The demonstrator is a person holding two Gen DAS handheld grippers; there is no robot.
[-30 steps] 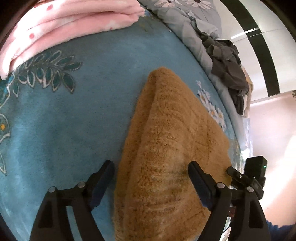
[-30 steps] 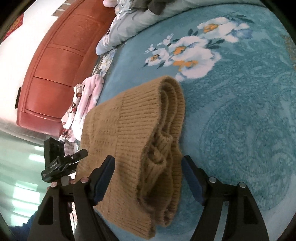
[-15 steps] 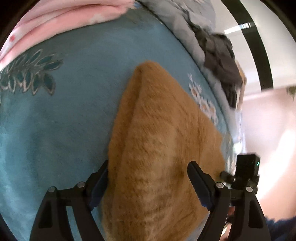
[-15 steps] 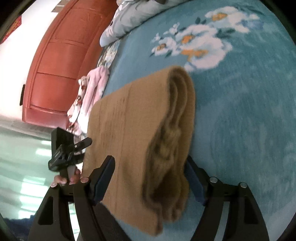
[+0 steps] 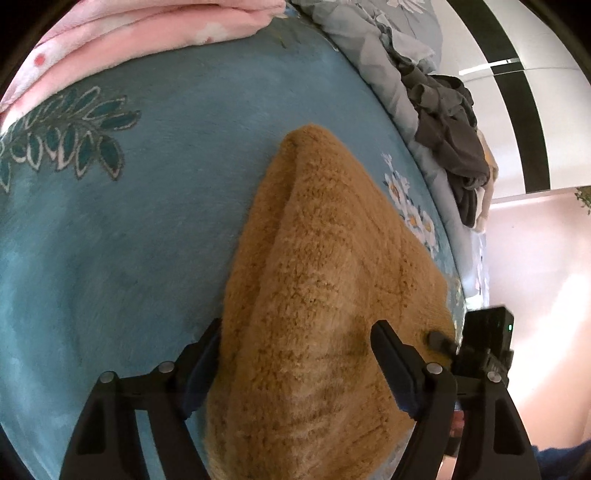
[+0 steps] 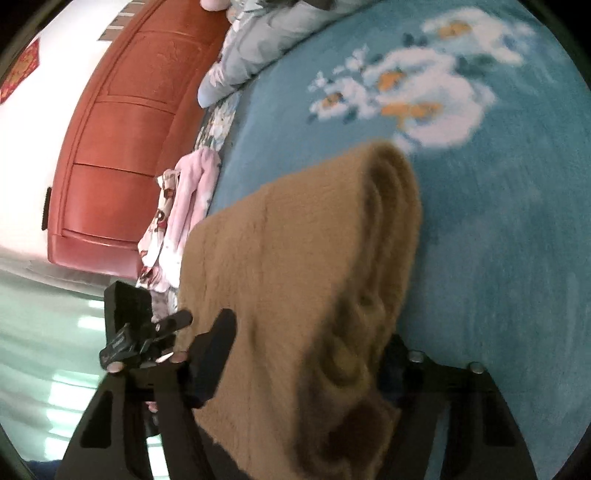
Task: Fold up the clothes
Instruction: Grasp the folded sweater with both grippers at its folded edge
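A folded tan knit sweater [image 5: 314, 280] lies on the teal floral bedspread [image 5: 110, 236]; it also shows in the right wrist view [image 6: 280, 266]. My left gripper [image 5: 295, 354] is open, its fingers straddling the near end of the sweater bundle. My right gripper [image 6: 310, 350] is open, its fingers either side of the sweater's layered edge, the right finger partly hidden behind the fabric. Each gripper shows at the edge of the other's view.
A folded pink garment [image 5: 122, 33] lies at the far left of the bed. A grey quilt [image 5: 369, 48] with dark grey clothes [image 5: 450, 136] runs along the far side. A red wooden headboard [image 6: 122, 129] and pink printed clothes [image 6: 181, 210] are left of the sweater.
Both grippers have moved in closer over the sweater. In the right wrist view the sweater now fills more of the frame and covers the right finger.
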